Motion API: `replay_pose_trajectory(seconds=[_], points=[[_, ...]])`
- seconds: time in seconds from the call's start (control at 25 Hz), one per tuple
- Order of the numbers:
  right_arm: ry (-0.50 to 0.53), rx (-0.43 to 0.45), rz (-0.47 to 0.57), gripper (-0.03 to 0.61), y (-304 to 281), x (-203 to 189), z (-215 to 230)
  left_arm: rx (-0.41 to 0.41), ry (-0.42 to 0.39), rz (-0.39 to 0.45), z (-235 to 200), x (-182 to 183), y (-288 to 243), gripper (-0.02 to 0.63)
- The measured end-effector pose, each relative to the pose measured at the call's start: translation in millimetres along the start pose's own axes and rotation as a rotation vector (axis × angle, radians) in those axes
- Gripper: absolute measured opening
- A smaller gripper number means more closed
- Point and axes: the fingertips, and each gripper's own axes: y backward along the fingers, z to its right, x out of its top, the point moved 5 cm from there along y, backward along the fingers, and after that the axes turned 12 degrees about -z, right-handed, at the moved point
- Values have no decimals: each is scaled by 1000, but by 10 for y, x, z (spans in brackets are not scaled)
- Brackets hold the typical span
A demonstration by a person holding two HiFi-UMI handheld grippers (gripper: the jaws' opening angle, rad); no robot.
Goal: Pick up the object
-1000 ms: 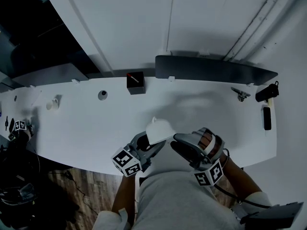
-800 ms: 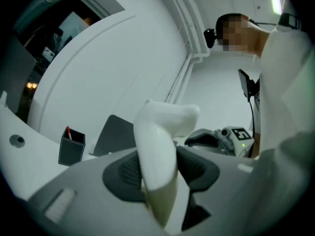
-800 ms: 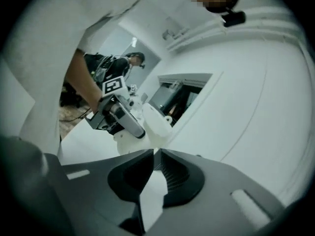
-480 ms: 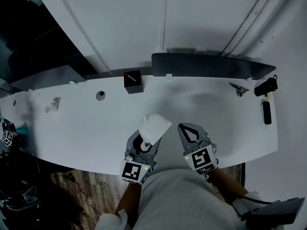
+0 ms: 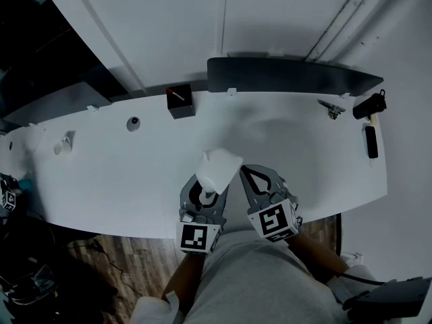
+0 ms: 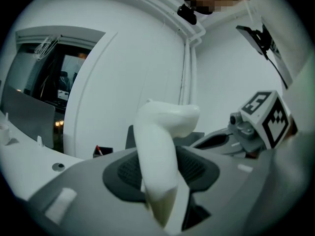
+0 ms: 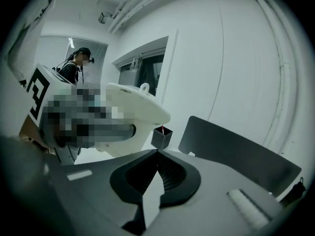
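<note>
Both grippers at near edge of table (image 5: 101, 181): left gripper (image 5: 204, 193) clamps white object (image 5: 220, 167); right gripper (image 5: 246, 174) jaws together, empty; open tabletop ahead.

Left gripper (image 5: 208, 183), right gripper (image 5: 244, 173): grey shells, dark ribbed pads (image 7: 170, 177), 1 black-white marker cube (image 5: 196, 237) each. Grey garment (image 5: 256, 282) worn.

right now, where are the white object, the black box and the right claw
white object (image 5: 221, 166): head view, on its broad upper end.
black box (image 5: 181, 104): head view, on its middle.
right claw (image 7: 158, 156): right gripper view, where its shut tips meet.
</note>
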Motion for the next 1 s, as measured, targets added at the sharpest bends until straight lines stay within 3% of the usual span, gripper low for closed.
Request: replay_pose_trajectory(seconds=[0.4, 0.64, 0.76, 1.0], points=[[-67, -95, -108, 1, 95, -280, -150, -99, 46, -21, 58, -232, 100, 189], [-69, -87, -100, 0, 266, -372, -144, -86, 14, -53, 276, -304, 160, 187], [-71, -79, -84, 2, 369, -455, -122, -68, 27, -24, 398, -249, 179, 187], [-90, -54, -82, 1, 612, -798, -102, -51, 43, -52, 738, -389, 251, 187]])
